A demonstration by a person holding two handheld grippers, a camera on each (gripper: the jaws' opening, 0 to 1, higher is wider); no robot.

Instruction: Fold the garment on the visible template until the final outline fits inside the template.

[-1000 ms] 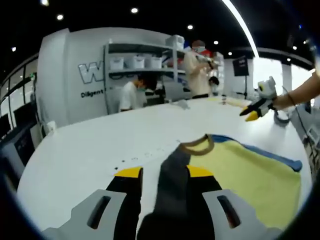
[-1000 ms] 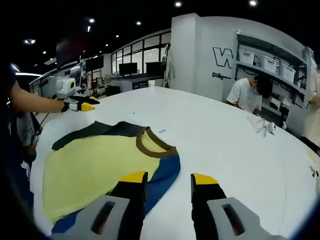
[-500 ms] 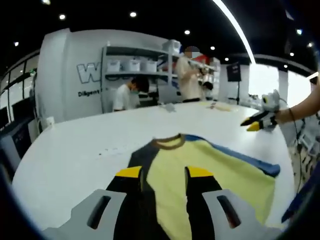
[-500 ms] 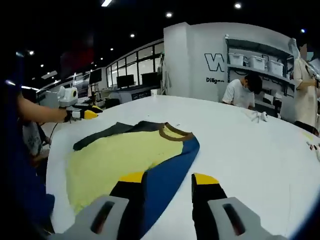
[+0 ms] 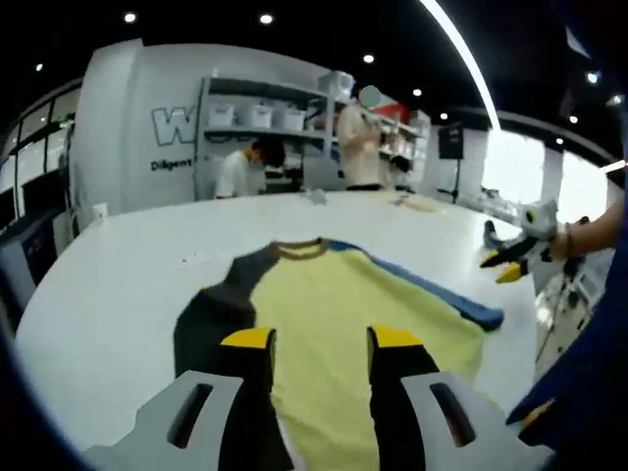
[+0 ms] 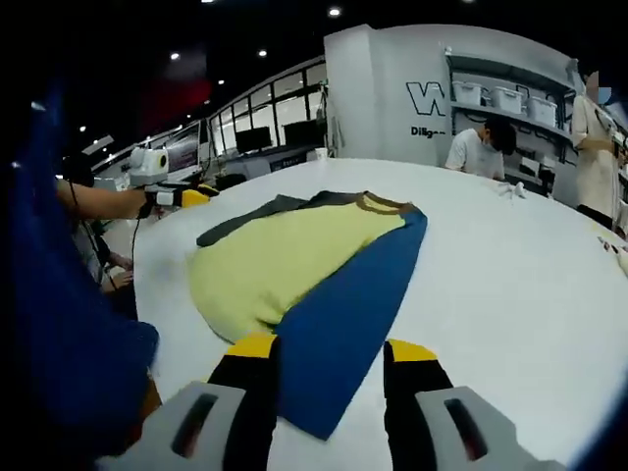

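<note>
A shirt (image 5: 343, 294) with a yellow body, brown collar (image 5: 299, 248), dark grey sleeve (image 5: 211, 309) and blue sleeve (image 5: 432, 291) lies flat on the white table (image 5: 108, 285). My left gripper (image 5: 321, 339) is open over the yellow body near the hem, nothing between its jaws. Beyond the blue sleeve, my right gripper (image 5: 505, 267) hangs at the table's edge. In the right gripper view the shirt (image 6: 285, 255) spreads ahead, and its blue sleeve (image 6: 348, 314) runs down between the jaws of my open right gripper (image 6: 332, 348). My left gripper (image 6: 191, 196) is past the grey sleeve (image 6: 250, 218).
White table (image 6: 510, 275) stretches wide to the far side. Behind it stand shelves with bins (image 5: 245, 113), one person (image 5: 240, 169) bent at the table and another (image 5: 361, 137) standing. Small items (image 6: 510, 188) lie near the far edge. A blue sleeve (image 6: 59, 343) of the person holding the grippers is close by.
Both views have shifted. The left gripper went from over the grey sleeve to over the yellow body. The right gripper drew back along the blue sleeve, which now lies long between its jaws.
</note>
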